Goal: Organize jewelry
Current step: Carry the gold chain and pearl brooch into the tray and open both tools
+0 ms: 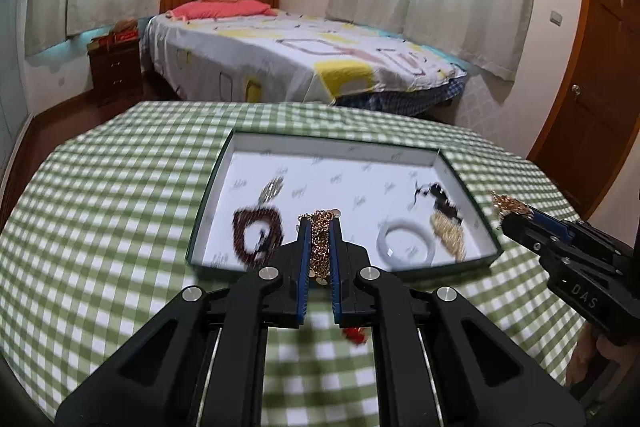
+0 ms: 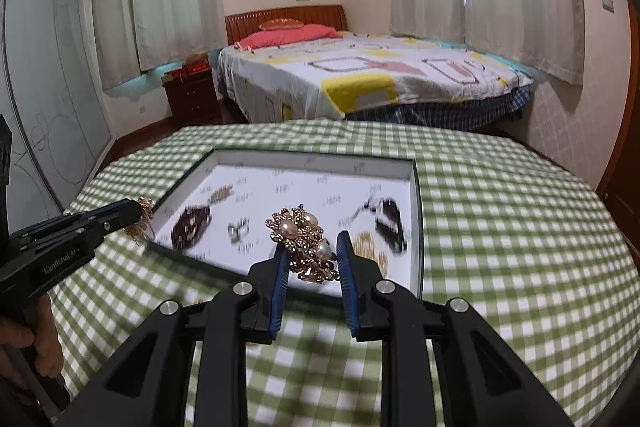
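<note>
Two claws: both clamped on jewelry
Left gripper (image 1: 320, 247): gold chain (image 1: 320, 243) between pads
Right gripper (image 2: 314, 255): pearl brooch (image 2: 306, 243), tray (image 2: 280, 159) beyond

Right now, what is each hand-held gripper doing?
Left hand-held gripper: closed on a gold chain.
Right hand-held gripper: closed on a pearl brooch.

Gold chain (image 1: 319, 243), pearl brooch (image 2: 306, 241), both pinched.

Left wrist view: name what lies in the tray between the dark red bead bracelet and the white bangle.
In the left wrist view, the stretch between the dark red bead bracelet and the white bangle is hidden by the left tongs, shut on a gold chain.
</note>
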Motion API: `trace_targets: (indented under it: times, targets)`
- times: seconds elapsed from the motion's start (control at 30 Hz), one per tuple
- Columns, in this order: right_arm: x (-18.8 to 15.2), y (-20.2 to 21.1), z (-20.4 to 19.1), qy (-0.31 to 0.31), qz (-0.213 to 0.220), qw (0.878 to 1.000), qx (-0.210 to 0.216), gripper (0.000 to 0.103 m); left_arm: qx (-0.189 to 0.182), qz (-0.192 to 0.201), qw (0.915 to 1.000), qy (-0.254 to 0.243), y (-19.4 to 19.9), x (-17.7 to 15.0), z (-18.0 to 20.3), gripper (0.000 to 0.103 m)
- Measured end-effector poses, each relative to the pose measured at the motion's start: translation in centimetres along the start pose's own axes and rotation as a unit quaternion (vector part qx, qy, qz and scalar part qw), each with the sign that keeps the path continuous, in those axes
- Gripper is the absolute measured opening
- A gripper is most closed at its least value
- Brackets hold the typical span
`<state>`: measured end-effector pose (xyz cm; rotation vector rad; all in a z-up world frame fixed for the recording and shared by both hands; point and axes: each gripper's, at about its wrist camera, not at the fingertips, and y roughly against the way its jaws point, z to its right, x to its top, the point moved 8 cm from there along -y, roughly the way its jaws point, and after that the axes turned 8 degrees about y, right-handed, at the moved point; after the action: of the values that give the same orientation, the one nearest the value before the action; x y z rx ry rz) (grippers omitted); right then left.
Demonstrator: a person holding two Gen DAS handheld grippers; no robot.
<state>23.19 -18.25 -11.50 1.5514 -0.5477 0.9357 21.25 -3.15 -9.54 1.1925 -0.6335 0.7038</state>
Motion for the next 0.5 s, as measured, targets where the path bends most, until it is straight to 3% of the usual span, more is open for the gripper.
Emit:
trace_targets:
  times: [0.5]
  targets:
    - [6.4, -3.9, 1.6, 0.002, 0.046, 0.999, -0.009, 0.025, -0.015, 0.037, 0.999, -0.022, -4.8, 6.7, 2.9, 0.009]
